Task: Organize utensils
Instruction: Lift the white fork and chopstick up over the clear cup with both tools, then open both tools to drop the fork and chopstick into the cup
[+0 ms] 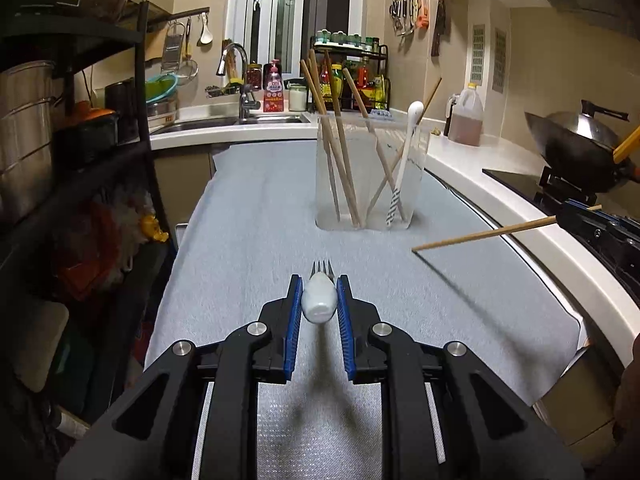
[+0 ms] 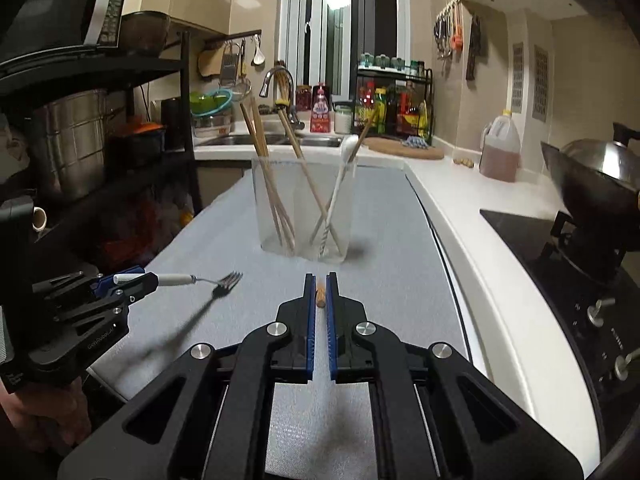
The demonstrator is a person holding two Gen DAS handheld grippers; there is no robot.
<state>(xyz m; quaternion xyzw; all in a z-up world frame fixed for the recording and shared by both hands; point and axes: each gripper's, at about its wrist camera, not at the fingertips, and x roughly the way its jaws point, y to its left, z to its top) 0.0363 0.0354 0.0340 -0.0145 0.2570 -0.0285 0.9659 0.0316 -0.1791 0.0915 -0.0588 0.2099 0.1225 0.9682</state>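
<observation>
I see a grey cloth (image 1: 260, 216) covering the counter (image 1: 472, 172), with open cloth between my two tools and the clear holder (image 1: 370, 176) standing toward the far end. The cloth's left edge drops off beside a dark shelf rack (image 1: 80, 128); on the right the white counter rim curves past a hob with a wok (image 2: 592, 184) on it. An oil jug (image 2: 500, 150) stands on the counter well right of the holder.

My left tool (image 1: 319, 300) is clamped on the white handle of a fork (image 1: 322, 270), tines pointing ahead toward the holder and raised off the cloth, its shadow below. My right tool (image 2: 320, 294) is closed on a chopstick (image 1: 484, 234), held clear of the cloth; from the left view the stick juts leftward out of the tool. Both tools tilt slightly downward.

The holder contains several chopsticks and a white spoon (image 1: 406, 160), all leaning.
</observation>
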